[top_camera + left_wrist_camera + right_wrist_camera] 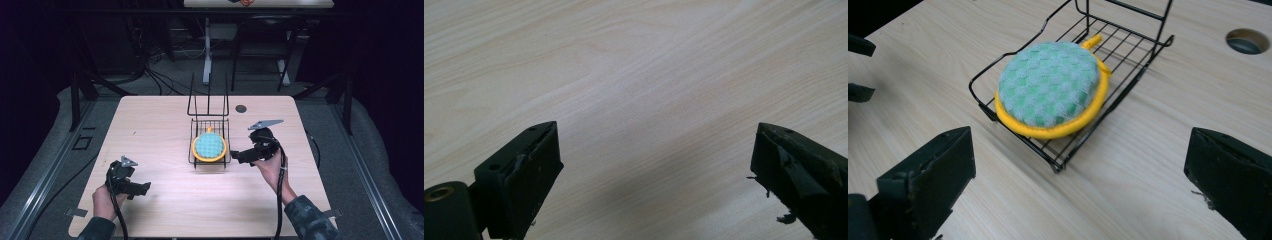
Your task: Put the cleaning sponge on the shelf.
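A round pot holder (209, 146) with a green-checked face, yellow rim and small yellow loop lies flat in a black wire rack (208, 107) at the table's middle. In the right gripper view the pot holder (1050, 87) covers the near half of the rack (1128, 47). My right gripper (235, 156) hovers just right of the rack and points at it, a short gap away. Its jaws stand wide open with nothing between them (1080, 165). My left gripper (145, 189) rests near the front left of the table, open over bare wood (656, 165).
The light wooden table (160, 125) has a round cable hole (241, 108) behind and right of the rack, seen as a hole (1246, 41) in the right gripper view. Dark floor, cables and desk legs lie beyond the far edge.
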`<state>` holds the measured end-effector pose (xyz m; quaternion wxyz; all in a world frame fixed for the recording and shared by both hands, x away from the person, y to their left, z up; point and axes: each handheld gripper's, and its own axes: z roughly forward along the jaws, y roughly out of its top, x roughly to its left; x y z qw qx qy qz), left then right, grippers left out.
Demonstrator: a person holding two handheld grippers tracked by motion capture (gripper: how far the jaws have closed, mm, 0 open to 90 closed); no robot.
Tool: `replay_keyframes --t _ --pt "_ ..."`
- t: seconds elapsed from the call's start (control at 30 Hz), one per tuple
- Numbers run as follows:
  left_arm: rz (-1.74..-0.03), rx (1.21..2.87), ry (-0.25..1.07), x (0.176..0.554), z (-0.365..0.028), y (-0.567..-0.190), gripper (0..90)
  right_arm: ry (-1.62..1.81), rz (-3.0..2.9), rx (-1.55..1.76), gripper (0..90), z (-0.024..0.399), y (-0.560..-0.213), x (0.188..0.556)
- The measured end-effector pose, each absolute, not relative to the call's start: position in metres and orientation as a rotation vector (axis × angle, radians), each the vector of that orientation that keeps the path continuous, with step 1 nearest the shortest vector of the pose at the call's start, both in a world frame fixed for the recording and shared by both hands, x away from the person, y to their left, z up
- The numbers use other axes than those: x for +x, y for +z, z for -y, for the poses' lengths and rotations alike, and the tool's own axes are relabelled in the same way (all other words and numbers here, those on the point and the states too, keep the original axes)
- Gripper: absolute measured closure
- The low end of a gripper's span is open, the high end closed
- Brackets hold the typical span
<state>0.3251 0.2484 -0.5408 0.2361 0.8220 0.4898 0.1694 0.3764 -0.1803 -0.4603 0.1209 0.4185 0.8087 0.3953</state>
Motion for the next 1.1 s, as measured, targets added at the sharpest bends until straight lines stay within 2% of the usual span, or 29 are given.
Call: replay_keyframes --t 0.3,0.6,1.1 --pt "-1.338 2.256 0.459 0.326 -0.246 -0.540 5.9 1.117 -2.332 1.257 0.0 0.229 -0.456 0.349" --pt "-1.331 2.270 0.457 0.326 -0.244 -0.541 5.9 1.069 -2.240 1.371 0.0 0.278 -0.475 0.325" --pt "-1.315 2.295 0.431 0.325 -0.243 -0.544 5.9 0.981 -2.224 1.531 0.0 0.312 -0.518 0.306"
